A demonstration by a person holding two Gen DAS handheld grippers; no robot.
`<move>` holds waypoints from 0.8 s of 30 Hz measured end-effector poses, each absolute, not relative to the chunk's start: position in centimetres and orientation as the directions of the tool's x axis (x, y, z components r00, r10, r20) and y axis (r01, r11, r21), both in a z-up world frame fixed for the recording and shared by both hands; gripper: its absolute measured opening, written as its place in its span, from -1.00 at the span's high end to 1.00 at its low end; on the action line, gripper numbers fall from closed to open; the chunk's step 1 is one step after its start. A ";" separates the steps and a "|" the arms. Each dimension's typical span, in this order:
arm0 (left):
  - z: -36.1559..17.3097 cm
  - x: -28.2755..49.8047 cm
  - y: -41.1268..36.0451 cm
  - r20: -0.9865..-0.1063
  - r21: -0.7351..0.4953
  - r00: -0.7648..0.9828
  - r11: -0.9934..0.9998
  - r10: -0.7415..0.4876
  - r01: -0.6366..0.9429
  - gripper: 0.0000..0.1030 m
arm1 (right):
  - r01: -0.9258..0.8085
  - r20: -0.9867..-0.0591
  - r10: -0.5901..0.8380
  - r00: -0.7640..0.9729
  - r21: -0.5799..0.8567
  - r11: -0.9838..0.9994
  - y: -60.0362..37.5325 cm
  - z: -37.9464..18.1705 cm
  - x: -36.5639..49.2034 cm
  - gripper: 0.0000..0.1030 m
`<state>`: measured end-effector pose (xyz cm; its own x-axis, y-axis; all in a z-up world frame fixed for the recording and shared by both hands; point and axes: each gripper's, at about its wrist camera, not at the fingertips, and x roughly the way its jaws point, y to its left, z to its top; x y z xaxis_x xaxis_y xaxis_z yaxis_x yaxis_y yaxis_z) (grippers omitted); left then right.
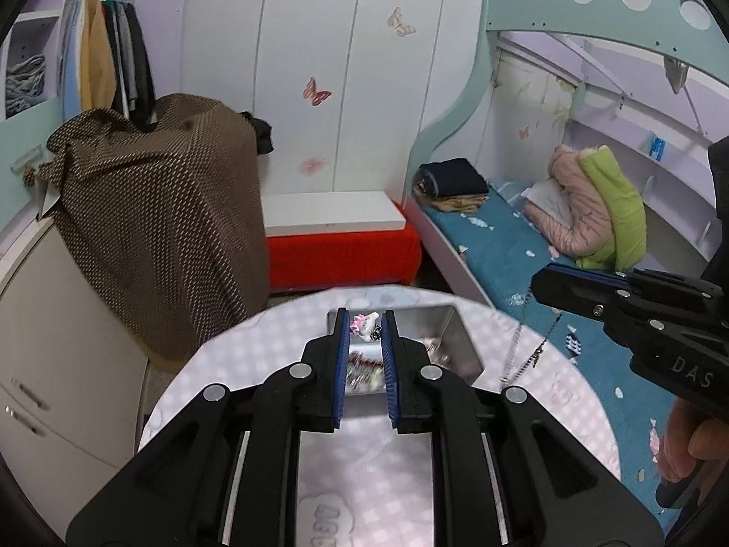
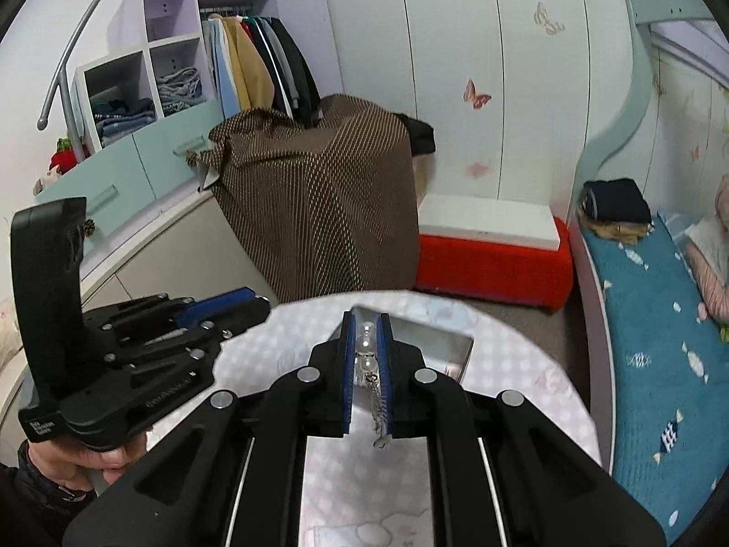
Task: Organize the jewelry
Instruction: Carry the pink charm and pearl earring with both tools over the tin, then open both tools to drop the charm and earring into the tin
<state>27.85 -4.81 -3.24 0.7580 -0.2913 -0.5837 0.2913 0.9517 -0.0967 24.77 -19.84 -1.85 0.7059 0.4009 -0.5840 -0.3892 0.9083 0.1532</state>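
Observation:
My left gripper (image 1: 364, 326) is shut on a small pink-and-white charm hair clip (image 1: 366, 324) and holds it over the metal tray (image 1: 455, 337) on the round table (image 1: 255, 355). My right gripper (image 2: 367, 328) is shut on a pearl bead bracelet (image 2: 367, 346) with a thin chain hanging from it; the chain also shows dangling in the left wrist view (image 1: 512, 355). In the right wrist view the tray (image 2: 437, 342) lies just beyond the fingers. Some jewelry lies in the tray, blurred.
A brown dotted cloth (image 1: 155, 228) covers furniture left of the table. A red bench (image 1: 341, 255) with a white board stands behind. A bed with a blue cover (image 1: 524, 264) and folded clothes is on the right. White cabinets (image 1: 59, 342) stand at the left.

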 end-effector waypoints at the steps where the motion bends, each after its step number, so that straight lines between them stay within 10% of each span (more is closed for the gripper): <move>1: -2.9 28.2 -5.1 -0.582 -0.098 0.757 0.950 -0.296 0.296 0.72 | -0.390 -0.582 0.399 0.708 0.149 0.909 -19.8 -1.5 25.0 0.84; 24: -4.5 36.9 -8.5 -0.663 -0.129 0.677 0.940 -0.318 0.315 0.72 | -0.302 -0.690 0.366 0.625 0.219 0.928 -19.5 -5.1 33.1 0.84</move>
